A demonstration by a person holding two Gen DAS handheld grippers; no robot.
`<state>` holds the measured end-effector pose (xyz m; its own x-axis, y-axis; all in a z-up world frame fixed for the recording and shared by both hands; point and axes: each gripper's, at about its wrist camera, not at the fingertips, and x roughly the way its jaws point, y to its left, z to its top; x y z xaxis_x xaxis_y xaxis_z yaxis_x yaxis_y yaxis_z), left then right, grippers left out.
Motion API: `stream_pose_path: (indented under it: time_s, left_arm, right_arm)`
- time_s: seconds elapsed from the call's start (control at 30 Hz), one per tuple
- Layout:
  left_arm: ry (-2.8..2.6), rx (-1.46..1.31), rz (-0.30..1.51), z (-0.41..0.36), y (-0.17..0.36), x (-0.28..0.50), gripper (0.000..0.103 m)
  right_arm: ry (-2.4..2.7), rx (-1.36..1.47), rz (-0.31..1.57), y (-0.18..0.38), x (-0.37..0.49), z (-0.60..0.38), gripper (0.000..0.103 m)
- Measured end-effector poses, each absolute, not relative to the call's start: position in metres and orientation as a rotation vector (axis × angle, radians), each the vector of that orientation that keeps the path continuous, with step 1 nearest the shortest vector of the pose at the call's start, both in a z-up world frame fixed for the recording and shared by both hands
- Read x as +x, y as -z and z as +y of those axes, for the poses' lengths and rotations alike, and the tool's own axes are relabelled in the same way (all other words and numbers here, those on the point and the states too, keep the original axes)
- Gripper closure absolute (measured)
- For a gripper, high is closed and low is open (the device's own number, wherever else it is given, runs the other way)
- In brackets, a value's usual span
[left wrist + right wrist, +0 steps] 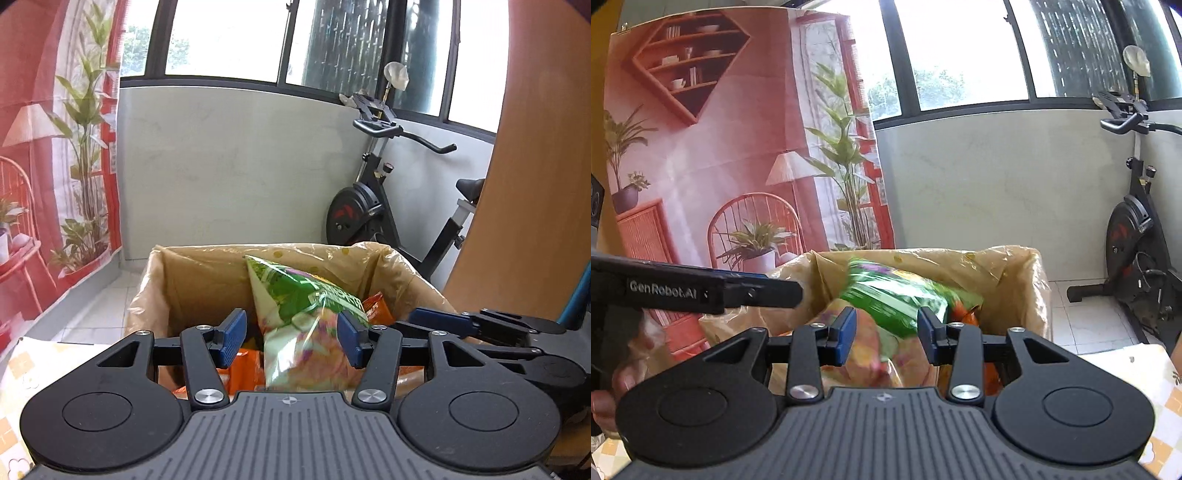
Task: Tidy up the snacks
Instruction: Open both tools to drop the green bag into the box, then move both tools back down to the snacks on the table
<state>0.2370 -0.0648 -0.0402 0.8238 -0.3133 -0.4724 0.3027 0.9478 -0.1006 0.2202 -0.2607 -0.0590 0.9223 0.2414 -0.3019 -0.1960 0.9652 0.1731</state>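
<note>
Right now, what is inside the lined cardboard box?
The box holds a green snack bag standing on top, with orange packets beneath and beside it. Anything deeper is hidden by these bags and the grippers.

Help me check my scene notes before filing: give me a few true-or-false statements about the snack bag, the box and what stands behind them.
1. The green snack bag sticks up out of the lined box. True.
2. The box has a blue liner. False: it is tan plastic.
3. Orange packets lie in the box too. True.
4. A bookshelf stands by the window. False: an exercise bike does.
</note>
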Motion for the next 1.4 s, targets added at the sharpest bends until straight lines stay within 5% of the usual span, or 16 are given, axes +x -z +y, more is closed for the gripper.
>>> stream_pose_path:
  time_s: [0.57, 0.93, 1.4]
  left_arm:
    - [0.255, -0.023, 0.529, -0.013, 0.032, 0.162, 0.045]
    - [0.219, -0.084, 0.560, 0.019, 0.049, 0.118, 0.033]
    - [0.125, -0.175, 0.693, 0.034, 0.115, 0.089, 0.033]
  right_arm:
    - [-0.189, 0.175, 0.322, 0.069, 0.136, -0.248, 0.062]
    - [-0.169, 0.217, 0.372, 0.093, 0.093, -0.244, 0.062]
    - [-0.135, 0.234, 0.483, 0.138, 0.074, -0.241, 0.036]
